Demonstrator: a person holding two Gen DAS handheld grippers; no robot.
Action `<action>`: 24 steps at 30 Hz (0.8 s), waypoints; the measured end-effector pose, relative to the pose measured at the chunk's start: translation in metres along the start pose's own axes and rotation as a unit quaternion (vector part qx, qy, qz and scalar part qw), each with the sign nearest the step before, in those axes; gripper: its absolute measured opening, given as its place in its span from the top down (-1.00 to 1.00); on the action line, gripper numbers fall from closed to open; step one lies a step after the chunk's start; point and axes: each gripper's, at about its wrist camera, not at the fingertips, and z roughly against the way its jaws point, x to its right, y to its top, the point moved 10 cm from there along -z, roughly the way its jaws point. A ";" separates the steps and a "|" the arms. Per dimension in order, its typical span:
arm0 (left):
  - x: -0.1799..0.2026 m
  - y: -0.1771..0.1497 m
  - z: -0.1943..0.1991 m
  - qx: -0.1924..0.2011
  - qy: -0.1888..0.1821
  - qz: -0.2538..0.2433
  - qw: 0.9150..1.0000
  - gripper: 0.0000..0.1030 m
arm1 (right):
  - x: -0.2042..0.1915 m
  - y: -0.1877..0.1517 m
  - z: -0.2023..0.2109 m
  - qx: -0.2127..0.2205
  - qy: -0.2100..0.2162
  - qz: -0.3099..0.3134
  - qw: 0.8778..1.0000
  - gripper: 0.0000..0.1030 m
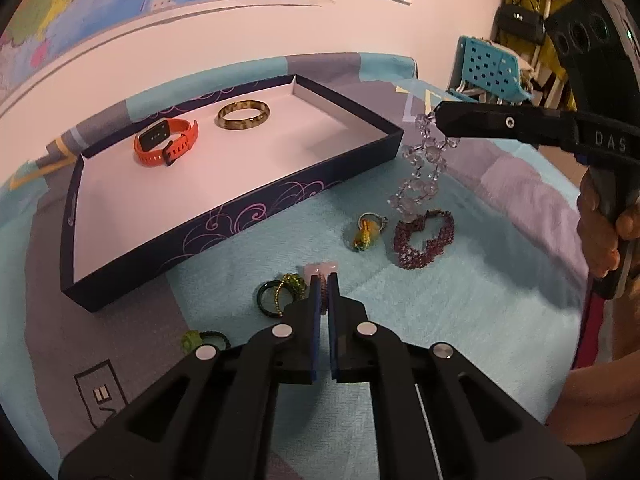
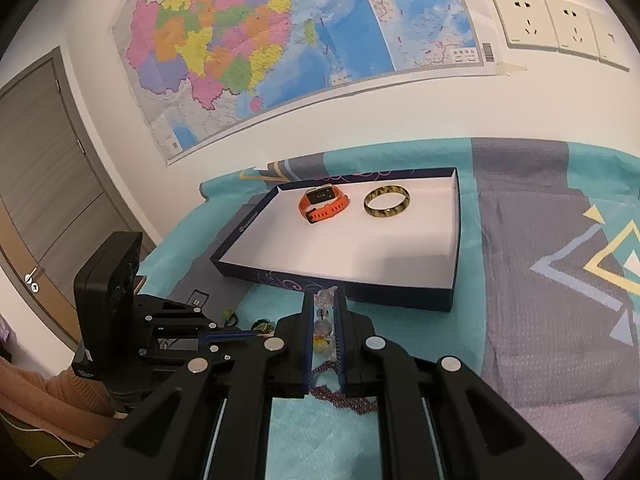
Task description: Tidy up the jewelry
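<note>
Covering the bench [image 1: 460,320], a fuzzy teal-and-grey cloth [image 2: 540,320] meets a map-hung wall [image 2: 280,40]. Left gripper [image 1: 325,276] fingers pinch a pink bead piece [image 1: 322,269]; right gripper [image 2: 325,300] fingers clamp a clear crystal strand [image 1: 424,168].

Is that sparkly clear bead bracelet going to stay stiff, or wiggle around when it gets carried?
Probably wiggle: the clear bead bracelet hangs in a limp, looping string from the right tongs, so it may swing. The round, glassy beads look slippery and could slide in the pinch. Set down in the tray, it would likely slump into a pile.

Pink thing [image 1: 325,269] in the left gripper [image 1: 325,280] is mostly hidden by its fingers; maroon beaded bracelet [image 2: 352,400] half-covered at lower centre.
</note>
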 end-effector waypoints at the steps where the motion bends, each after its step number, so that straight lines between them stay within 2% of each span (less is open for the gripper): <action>1: 0.000 0.002 0.003 0.004 -0.011 0.008 1.000 0.93 | 0.000 0.001 0.001 0.001 0.000 0.001 1.000 0.84; 8: -0.005 0.019 0.023 0.036 -0.042 0.035 0.998 0.93 | -0.007 0.013 0.005 0.010 -0.001 0.018 1.000 0.84; 24: -0.042 0.056 0.032 0.058 -0.001 0.044 0.997 0.93 | -0.013 0.058 -0.023 0.014 0.000 0.047 0.999 0.84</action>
